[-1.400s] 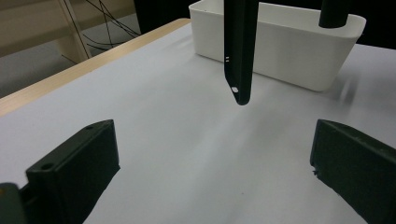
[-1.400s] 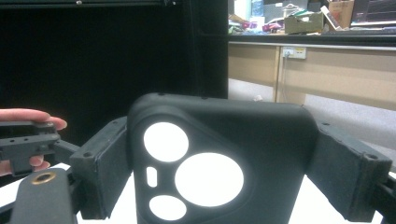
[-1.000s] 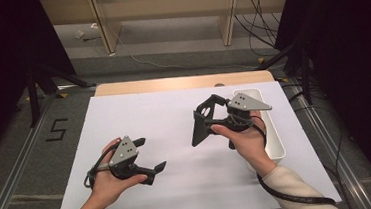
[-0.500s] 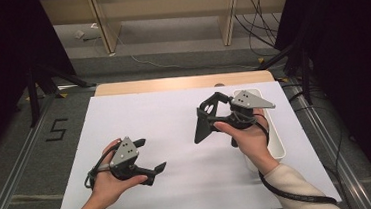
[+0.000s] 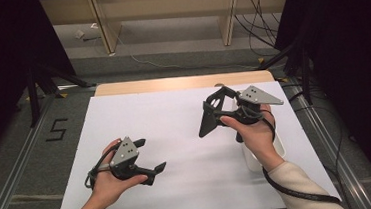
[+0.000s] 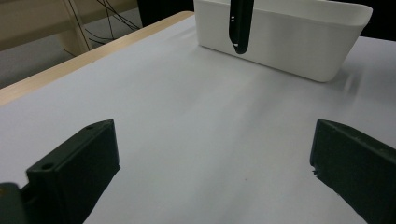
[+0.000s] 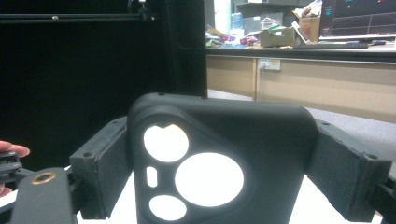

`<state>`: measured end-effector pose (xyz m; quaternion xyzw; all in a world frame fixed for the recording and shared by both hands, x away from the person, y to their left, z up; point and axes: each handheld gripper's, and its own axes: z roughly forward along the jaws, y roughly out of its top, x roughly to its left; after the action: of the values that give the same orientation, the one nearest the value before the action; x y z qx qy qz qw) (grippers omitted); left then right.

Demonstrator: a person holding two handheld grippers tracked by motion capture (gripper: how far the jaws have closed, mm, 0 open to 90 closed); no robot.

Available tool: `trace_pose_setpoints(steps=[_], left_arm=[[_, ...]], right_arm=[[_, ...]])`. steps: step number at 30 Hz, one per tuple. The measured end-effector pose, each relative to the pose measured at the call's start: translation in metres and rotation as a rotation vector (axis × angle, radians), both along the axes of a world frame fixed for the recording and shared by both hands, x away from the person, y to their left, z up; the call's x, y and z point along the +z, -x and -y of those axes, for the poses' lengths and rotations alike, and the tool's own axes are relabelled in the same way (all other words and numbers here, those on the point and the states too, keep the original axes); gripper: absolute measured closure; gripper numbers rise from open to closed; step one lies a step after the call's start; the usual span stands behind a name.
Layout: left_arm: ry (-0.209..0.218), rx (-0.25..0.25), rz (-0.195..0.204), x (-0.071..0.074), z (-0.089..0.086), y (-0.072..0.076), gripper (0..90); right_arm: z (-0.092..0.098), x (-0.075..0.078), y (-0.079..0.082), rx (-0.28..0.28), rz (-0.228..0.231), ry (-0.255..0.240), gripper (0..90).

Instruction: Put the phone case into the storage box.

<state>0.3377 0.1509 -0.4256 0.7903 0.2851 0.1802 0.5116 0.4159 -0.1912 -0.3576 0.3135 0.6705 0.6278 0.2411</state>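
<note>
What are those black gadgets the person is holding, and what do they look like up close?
Each hand holds a black two-jaw gripper: the left gripper and right gripper. Each carries a grey three-cornered plate dotted with small dark marks, chunky flat black jaws and a trailing black cable. The person wears cream sleeves.

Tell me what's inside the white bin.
The high view shows the white bin mostly covered by the right hand; the left gripper view shows its outer wall, interior hidden.

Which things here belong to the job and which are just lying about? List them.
Job in hand:
- black phone case, clamped in the right gripper
- white bin, probably part of the job
- left gripper, open and empty

Lying about:
- floor cables
- wooden shelving
- "5" floor mark
- cluttered counter
</note>
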Motion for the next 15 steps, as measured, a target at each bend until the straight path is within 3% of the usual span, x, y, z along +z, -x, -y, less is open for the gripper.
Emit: trace_pose_setpoints(steps=[15], left_arm=[[0.005, 0.004, 0.000, 0.000, -0.001, -0.001, 1.0]], right_arm=[[0.011, 0.005, -0.003, -0.036, 0.003, -0.014, 15.3]])
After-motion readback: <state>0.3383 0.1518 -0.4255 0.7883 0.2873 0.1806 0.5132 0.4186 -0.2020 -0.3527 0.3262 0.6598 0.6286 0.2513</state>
